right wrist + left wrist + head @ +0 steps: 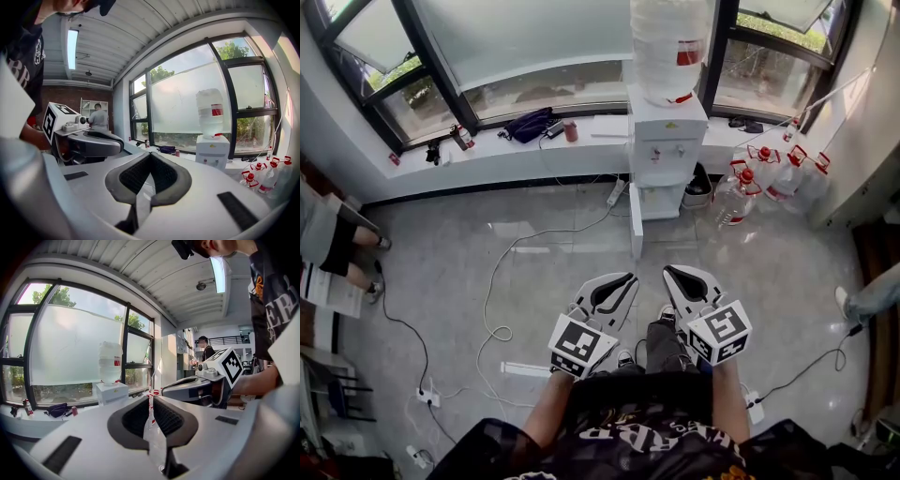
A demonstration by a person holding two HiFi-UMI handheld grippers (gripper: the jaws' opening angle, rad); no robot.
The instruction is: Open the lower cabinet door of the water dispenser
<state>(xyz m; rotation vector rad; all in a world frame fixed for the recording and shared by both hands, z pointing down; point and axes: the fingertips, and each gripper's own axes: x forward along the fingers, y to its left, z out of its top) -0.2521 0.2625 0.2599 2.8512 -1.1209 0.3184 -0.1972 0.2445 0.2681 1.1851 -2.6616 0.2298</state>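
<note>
One thin white panel, the lower cabinet door (636, 223) of the water dispenser (667, 150), is standing well ahead of both grippers, beyond their tips. It is already looking swung out, edge-on toward the person. It is probably swinging lightly on its hinge, stiff and smooth-faced, so hooking the free vertical edge is seeming safer than pinching the slick front. A hard tug is risking a rocking dispenser, with the big bottle (668, 47) loading its top. The left gripper (619, 284) and right gripper (682, 277) are hanging side by side, both closed on nothing. Only the head view is showing that door. Each gripper view is hiding it behind the gripper's own body and showing just the dispenser's upper box and bottle, while the left gripper view is also catching the right gripper just beside it, to its right.
</note>
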